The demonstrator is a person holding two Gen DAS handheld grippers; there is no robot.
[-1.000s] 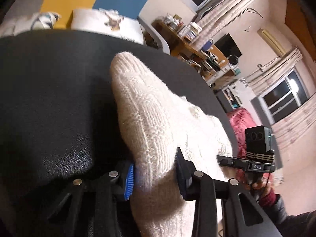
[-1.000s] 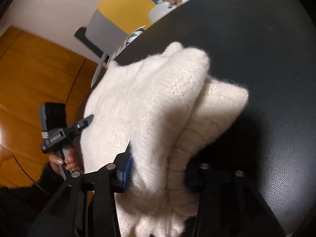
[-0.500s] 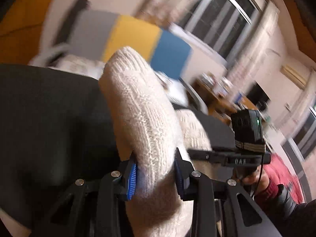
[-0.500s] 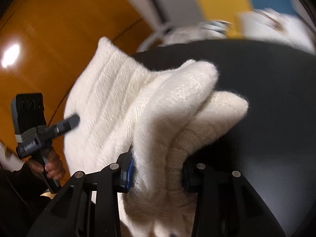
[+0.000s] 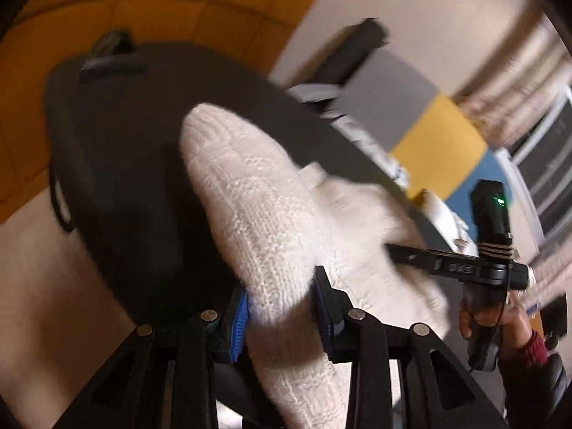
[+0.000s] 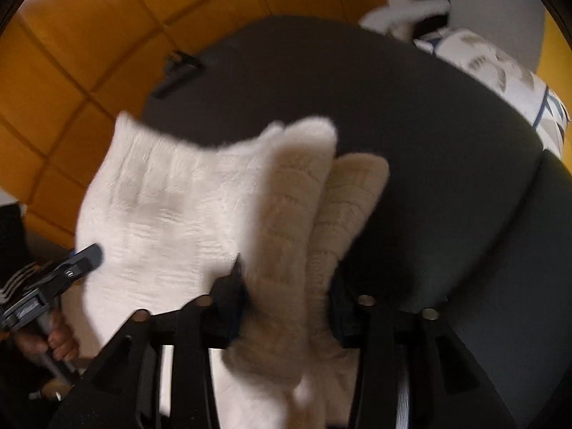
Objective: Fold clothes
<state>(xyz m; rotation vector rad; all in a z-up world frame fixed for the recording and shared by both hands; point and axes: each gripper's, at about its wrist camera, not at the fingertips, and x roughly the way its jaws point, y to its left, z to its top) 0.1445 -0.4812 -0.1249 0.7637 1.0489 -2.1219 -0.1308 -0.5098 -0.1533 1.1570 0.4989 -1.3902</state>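
Knitwear fills both of your grippers: a thick cream sweater [image 5: 264,221] is bunched over a black padded surface [image 5: 136,150], and each tool has a fold of it between its fingers.

Your left gripper [image 5: 282,316] points steeply down at that surface. Its blue-edged pads [image 5: 240,318] sit on either side of a rounded roll of knit that rises up and away from the fingers; the jaws are easing apart at this moment, yet the wool is still squeezed between them. Past the roll, the rest of the sweater spreads to the right toward your other tool.

Your right gripper [image 6: 286,296] also tips down hard. Two stacked folds of the sweater [image 6: 296,214] pass between its fingers, shadowed and blurred, while a paler, flatter panel stretches off to the left. These jaws are opening too, with the folds still pinched between them.

From the left wrist view, your right hand [image 5: 500,325] wraps the handle of its tool at the right edge, a dark red cuff [image 5: 525,350] showing at the wrist. From the right wrist view, your left hand [image 6: 53,339] grips its handle low at the left edge, fingers curled, with the tip of that tool lying against the pale panel.

Orange tiled floor [image 6: 71,53] shows beyond the black surface, and a patterned white pillow [image 6: 507,71] lies at its far right edge.
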